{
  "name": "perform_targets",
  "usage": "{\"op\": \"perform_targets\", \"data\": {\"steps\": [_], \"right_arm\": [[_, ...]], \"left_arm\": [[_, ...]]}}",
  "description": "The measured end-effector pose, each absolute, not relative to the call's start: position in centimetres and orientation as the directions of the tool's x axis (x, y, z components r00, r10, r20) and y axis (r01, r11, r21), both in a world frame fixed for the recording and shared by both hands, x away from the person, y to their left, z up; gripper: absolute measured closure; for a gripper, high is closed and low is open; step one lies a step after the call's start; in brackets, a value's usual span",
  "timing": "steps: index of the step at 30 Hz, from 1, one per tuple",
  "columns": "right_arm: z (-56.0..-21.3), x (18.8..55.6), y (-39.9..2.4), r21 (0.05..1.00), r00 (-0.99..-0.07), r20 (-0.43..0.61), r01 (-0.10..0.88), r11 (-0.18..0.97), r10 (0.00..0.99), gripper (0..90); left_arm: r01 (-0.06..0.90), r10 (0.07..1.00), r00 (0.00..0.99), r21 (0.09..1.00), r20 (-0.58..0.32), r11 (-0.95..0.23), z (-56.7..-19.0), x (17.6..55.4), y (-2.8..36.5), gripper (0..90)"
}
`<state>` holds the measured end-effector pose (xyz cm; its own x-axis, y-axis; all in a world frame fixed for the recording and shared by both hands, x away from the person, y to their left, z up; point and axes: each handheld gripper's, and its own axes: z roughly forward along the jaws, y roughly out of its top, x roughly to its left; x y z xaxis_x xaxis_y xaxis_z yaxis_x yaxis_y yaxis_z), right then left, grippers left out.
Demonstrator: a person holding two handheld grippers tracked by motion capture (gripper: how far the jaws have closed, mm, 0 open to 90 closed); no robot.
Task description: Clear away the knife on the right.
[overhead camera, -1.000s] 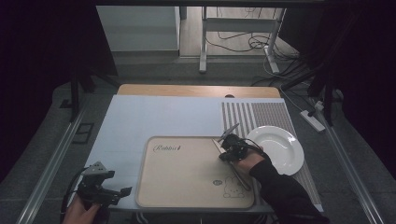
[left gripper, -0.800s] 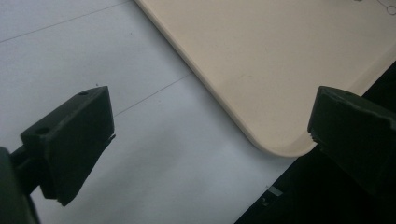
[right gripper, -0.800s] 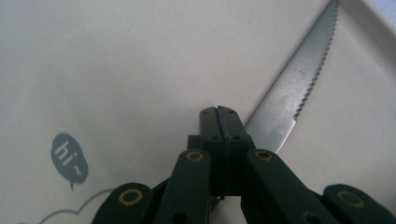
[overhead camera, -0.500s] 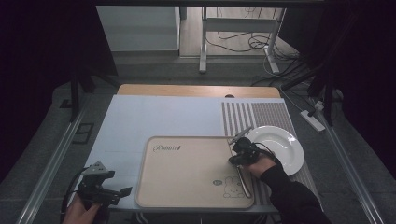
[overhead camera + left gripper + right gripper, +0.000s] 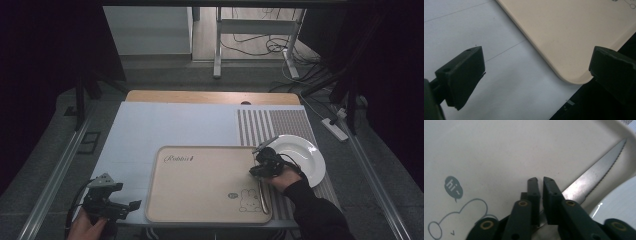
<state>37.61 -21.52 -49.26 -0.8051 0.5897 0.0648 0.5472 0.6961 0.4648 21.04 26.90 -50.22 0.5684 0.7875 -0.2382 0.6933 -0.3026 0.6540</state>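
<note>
Lying on beige tray (image 5: 200,185), near right rim: knife (image 5: 594,177). Right tool (image 5: 540,182) above it, jaws just opening, small gap. Left tool (image 5: 534,75) wide apart over pale worktop (image 5: 165,125). Dark room, cables on floor (image 5: 260,47).

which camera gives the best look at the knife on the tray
The right gripper view: the knife lies close up, its serrated edge plain, beside the right gripper. In the high view it is a thin streak on the tray.
</note>
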Motion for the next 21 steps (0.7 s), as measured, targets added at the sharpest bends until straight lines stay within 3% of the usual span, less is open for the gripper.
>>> {"op": "perform_targets", "data": {"steps": [14,21], "right_arm": [[-48.4,36.6,-21.1,0.53,-0.803,0.078,0.535,0.657,0.591,46.0],[-47.9,36.0,-21.7,0.538,-0.79,0.08,0.547,0.641,0.608,36.7]], "left_arm": [[0.693,0.787,0.568,0.656,-0.24,-0.3,-50.2,21.0,26.9,1.5],[0.693,0.787,0.568,0.655,-0.24,-0.3,-50.2,21.0,26.9,1.5]]}}
